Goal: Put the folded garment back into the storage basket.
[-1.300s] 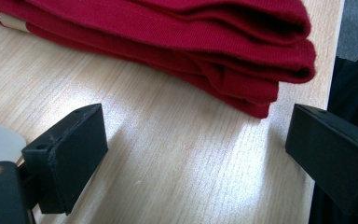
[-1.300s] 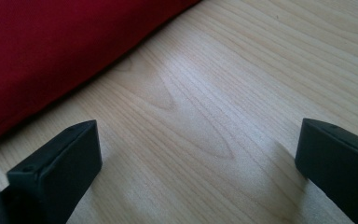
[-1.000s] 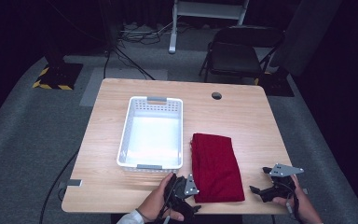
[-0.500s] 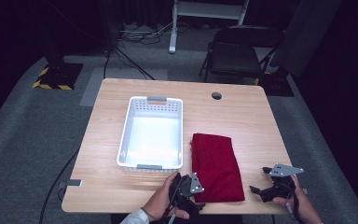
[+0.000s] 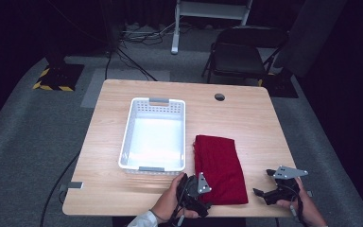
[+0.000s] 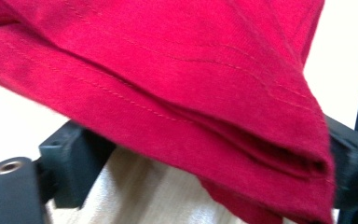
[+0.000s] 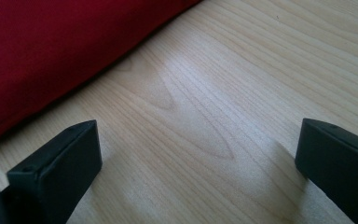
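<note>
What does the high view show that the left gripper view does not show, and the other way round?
High view: the white basket standing beside the folded red cloth, the right gripper with open jaws on bare wood, and a chair behind the table.

Left gripper view: the cloth's stitched hems and stacked layers up close, lying across the gap between its open jaws.

Both: the red cloth, the wooden tabletop, and the left gripper at the cloth's near corner.

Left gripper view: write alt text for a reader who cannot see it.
A folded red cloth fills most of the frame, its layered corner lying between the left gripper's two wide-set black jaws. Pale wooden table shows beneath the raised fold.
</note>
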`<state>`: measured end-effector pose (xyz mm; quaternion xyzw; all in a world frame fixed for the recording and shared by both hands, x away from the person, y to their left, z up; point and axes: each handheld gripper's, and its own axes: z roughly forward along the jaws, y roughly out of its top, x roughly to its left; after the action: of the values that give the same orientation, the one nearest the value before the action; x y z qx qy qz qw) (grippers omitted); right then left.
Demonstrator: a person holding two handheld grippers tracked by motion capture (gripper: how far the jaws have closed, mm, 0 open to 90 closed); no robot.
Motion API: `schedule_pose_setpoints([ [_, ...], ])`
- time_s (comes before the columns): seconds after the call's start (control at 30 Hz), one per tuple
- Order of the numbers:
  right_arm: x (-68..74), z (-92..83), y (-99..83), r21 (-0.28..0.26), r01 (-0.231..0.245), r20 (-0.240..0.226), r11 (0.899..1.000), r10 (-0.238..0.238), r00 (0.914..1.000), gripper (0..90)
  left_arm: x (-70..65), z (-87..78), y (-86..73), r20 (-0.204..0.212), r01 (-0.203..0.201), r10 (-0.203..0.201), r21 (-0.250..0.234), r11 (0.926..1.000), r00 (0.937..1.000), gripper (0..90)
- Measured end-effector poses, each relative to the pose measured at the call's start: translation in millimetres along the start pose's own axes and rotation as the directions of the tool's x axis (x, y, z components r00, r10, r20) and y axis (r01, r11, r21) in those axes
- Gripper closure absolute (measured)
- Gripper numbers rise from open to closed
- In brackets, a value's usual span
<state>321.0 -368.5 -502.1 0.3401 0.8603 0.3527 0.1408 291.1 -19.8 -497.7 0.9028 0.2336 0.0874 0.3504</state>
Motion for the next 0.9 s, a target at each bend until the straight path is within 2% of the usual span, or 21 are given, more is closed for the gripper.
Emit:
schedule_pose_setpoints([
  [0.1, 0.0, 0.0, 0.0, 0.000, 0.000, 0.000, 1.000, 0.000, 1.0000, 0.3, 0.5, 0.3, -0.5, -0.005, 0.006, -0.006, -0.021, 0.9998, 1.0000, 16.9],
  [0.27, 0.0, 0.0, 0.0, 0.000, 0.000, 0.000, 1.000, 0.000, 1.0000, 0.3, -0.5, -0.3, -0.6, 0.005, -0.003, 0.003, -0.050, 0.9987, 1.0000, 34.4],
  [0.33, -0.1, 0.0, 0.1, 0.000, 0.001, -0.001, 1.000, -0.001, 1.0000, 0.3, -0.2, -0.7, -0.9, 0.007, -0.011, 0.012, -0.053, 0.9986, 0.9999, 38.0],
  [0.4, -0.5, -0.1, 0.2, 0.002, 0.000, 0.001, 1.000, 0.000, 1.0000, 0.3, 0.0, -0.3, -1.8, 0.009, -0.011, 0.011, -0.062, 0.9980, 0.9999, 38.4],
  [0.53, -2.3, -2.1, 0.0, 0.002, -0.016, 0.052, 1.000, 0.016, 0.9985, 0.4, 0.5, -0.4, -2.4, 0.012, -0.014, 0.015, -0.066, 0.9977, 0.9998, 38.6],
  [0.73, -4.4, -3.3, 0.8, 0.002, -0.029, 0.073, 1.000, 0.029, 0.9969, 2.5, 0.7, -0.3, -2.6, 0.015, -0.013, 0.014, -0.066, 0.9977, 0.9998, 38.6],
  [0.83, -4.0, -5.6, 5.3, -0.029, -0.024, 0.074, 0.999, 0.026, 0.9969, 3.0, 0.9, -0.4, -2.6, 0.016, -0.014, 0.015, -0.066, 0.9977, 0.9998, 38.7],
  [0.9, -3.1, -6.6, 9.6, -0.030, -0.014, 0.076, 0.999, 0.016, 0.9970, 3.0, 0.8, -0.5, -2.7, 0.014, -0.014, 0.015, -0.066, 0.9977, 0.9998, 38.7],
])
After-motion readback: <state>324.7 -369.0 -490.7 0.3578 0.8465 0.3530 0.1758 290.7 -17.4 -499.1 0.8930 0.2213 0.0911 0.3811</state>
